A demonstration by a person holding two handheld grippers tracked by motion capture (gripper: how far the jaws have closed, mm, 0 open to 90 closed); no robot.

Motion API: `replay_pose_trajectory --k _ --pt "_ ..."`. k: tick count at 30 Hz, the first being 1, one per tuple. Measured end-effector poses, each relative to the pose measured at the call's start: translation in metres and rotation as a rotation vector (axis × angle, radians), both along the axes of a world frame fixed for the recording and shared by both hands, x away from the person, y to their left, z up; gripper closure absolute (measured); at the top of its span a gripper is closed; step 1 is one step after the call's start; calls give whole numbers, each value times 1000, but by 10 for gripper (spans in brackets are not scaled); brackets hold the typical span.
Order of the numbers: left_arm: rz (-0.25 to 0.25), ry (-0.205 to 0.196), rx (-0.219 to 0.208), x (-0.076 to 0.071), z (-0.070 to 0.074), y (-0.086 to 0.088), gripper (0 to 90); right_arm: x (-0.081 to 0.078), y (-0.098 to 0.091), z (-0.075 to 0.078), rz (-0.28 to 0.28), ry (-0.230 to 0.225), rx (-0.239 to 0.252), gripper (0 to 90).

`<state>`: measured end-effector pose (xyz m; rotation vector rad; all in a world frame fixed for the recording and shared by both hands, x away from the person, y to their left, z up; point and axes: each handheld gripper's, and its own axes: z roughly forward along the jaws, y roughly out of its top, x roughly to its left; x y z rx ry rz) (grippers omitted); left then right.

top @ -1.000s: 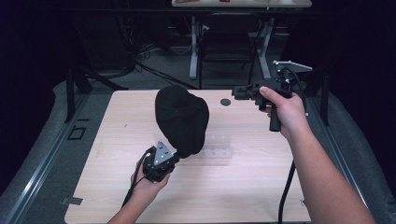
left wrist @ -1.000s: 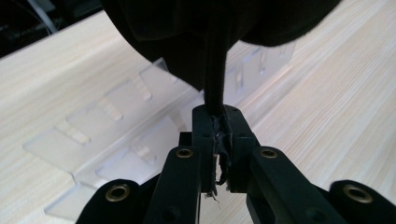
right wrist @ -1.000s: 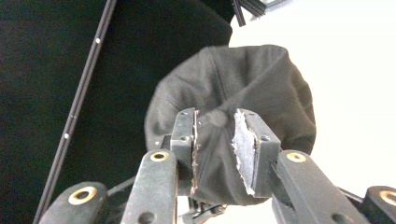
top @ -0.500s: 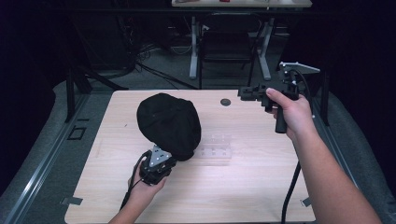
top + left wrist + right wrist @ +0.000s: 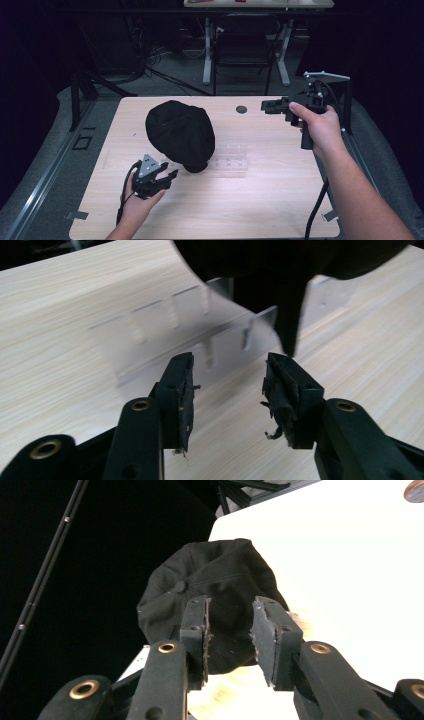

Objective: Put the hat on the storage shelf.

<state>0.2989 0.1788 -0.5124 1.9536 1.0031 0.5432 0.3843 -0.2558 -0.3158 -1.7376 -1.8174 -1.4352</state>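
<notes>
Dim room, light wood table [image 5: 280, 200], dark floor beyond. Left gripper [image 5: 167, 176] low at near left, jaws parted, holding nothing, just short of black cap [image 5: 181, 132]. Cap lies at table centre-left, its edge overlapping clear plastic rack [image 5: 230, 156]. Right gripper [image 5: 269, 105] raised at far right, jaws apart, empty, near small dark disc [image 5: 241, 109].

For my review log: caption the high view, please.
Black fabric cap on clear plastic rack, open left gripper beside it, on light wooden table.
</notes>
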Motion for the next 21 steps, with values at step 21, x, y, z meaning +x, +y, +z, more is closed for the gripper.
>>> replay_pose_trajectory --k 21 --pt "89 48 -58 -7 -17 41 486 -42 -21 -41 -76 -69 -161 638"
